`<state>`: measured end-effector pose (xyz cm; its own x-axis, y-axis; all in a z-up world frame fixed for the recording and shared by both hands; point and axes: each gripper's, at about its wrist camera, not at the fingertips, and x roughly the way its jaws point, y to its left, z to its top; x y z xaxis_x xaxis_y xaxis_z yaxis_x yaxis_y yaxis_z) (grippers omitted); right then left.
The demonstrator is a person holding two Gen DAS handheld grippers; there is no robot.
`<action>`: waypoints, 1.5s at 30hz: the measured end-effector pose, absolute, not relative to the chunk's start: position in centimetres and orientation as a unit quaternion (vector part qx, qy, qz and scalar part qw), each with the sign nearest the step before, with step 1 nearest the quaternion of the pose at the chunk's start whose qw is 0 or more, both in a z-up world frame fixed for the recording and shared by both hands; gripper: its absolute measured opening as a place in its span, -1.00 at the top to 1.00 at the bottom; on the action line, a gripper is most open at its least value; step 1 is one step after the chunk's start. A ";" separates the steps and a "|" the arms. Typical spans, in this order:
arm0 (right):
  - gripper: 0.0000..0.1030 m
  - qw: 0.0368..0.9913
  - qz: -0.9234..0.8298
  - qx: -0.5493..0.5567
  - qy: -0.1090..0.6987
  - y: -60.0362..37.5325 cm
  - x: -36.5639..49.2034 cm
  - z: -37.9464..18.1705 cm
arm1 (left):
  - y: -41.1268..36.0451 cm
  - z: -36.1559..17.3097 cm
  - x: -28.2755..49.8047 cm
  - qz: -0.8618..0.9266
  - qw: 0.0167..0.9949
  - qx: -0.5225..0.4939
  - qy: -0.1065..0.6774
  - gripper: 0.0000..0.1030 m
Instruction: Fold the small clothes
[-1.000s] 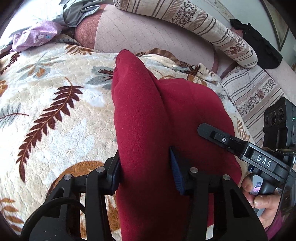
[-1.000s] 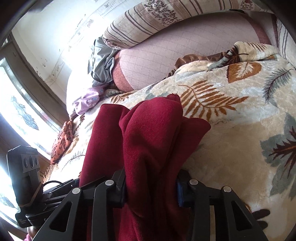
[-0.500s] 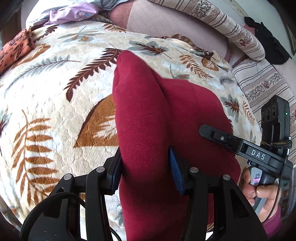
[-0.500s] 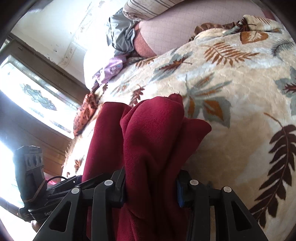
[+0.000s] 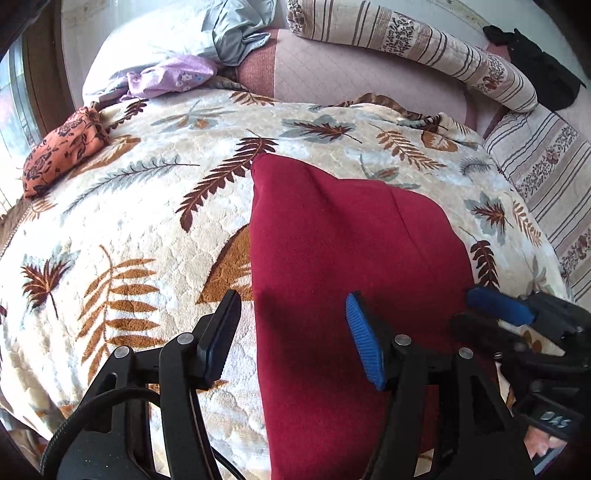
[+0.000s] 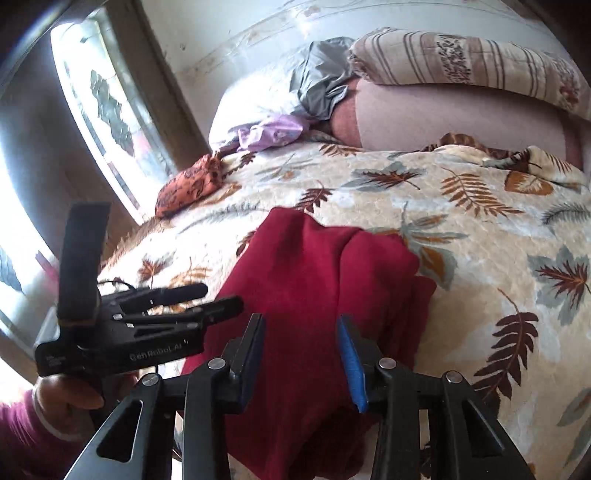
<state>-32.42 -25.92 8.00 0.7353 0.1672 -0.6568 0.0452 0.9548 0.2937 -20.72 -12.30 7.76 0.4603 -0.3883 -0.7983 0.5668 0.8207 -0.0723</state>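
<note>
A dark red garment [image 5: 343, 266] lies folded on the leaf-patterned blanket [image 5: 129, 229]; it also shows in the right wrist view [image 6: 317, 295]. My left gripper [image 5: 293, 334] is open, its jaws spread over the garment's left edge, holding nothing. My right gripper [image 6: 301, 349] is open just above the garment's near part, holding nothing. The right gripper also shows at the lower right of the left wrist view [image 5: 517, 332], and the left gripper at the left of the right wrist view [image 6: 147, 317].
An orange floral cloth [image 5: 62, 147] and a purple floral cloth [image 5: 170, 74] lie at the blanket's far left. Striped pillows [image 5: 413, 48], a pink cushion [image 5: 354, 81] and a grey garment [image 5: 236, 33] lie behind. A window [image 6: 96, 122] is on the left.
Both grippers were shut on the red garment and held it up; now both have opened and let go, and the garment lies flat on the blanket.
</note>
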 end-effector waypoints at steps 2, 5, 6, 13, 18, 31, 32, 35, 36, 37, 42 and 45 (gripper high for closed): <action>0.30 0.909 0.013 0.142 0.392 -25.7 -32.4 5.5 | -12.1 8.0 -21.2 -0.278 0.854 0.109 0.427 -0.15; 0.30 0.902 -0.008 0.139 0.408 -26.3 -32.8 3.0 | -11.6 8.6 -21.9 -0.266 0.865 0.110 0.411 -0.15; 0.30 0.905 -0.010 0.139 0.402 -26.3 -33.1 3.2 | -11.5 8.9 -22.1 -0.262 0.869 0.108 0.406 -0.15; -0.01 0.917 -0.032 0.169 0.359 -25.8 -35.2 7.7 | -10.4 10.5 -23.5 -0.255 0.883 0.084 0.385 -0.15; -0.17 0.926 -0.073 0.136 0.345 -24.3 -36.2 9.6 | -10.0 11.6 -24.8 -0.255 0.888 0.087 0.373 -0.16; -0.55 0.935 -0.105 0.115 0.319 -22.4 -37.9 11.5 | -8.3 13.5 -27.6 -0.245 0.908 0.086 0.330 -0.16; -0.56 0.935 -0.105 0.116 0.319 -22.3 -38.0 11.5 | -8.2 13.5 -27.6 -0.243 0.908 0.086 0.329 -0.16; -0.56 0.934 -0.110 0.115 0.321 -22.3 -38.1 11.5 | -8.0 13.5 -27.7 -0.240 0.909 0.083 0.330 -0.16; -0.56 0.934 -0.110 0.115 0.321 -22.2 -38.2 11.4 | -8.0 13.5 -27.9 -0.239 0.910 0.083 0.329 -0.16; -0.56 0.934 -0.111 0.114 0.321 -22.2 -38.2 11.4 | -8.0 13.5 -27.8 -0.239 0.910 0.084 0.329 -0.16; -0.57 0.933 -0.113 0.117 0.320 -22.3 -38.3 11.4 | -7.8 13.5 -27.9 -0.239 0.910 0.086 0.327 -0.16; -0.57 0.933 -0.114 0.120 0.321 -22.4 -38.2 11.3 | -7.9 13.4 -27.7 -0.239 0.910 0.084 0.329 -0.16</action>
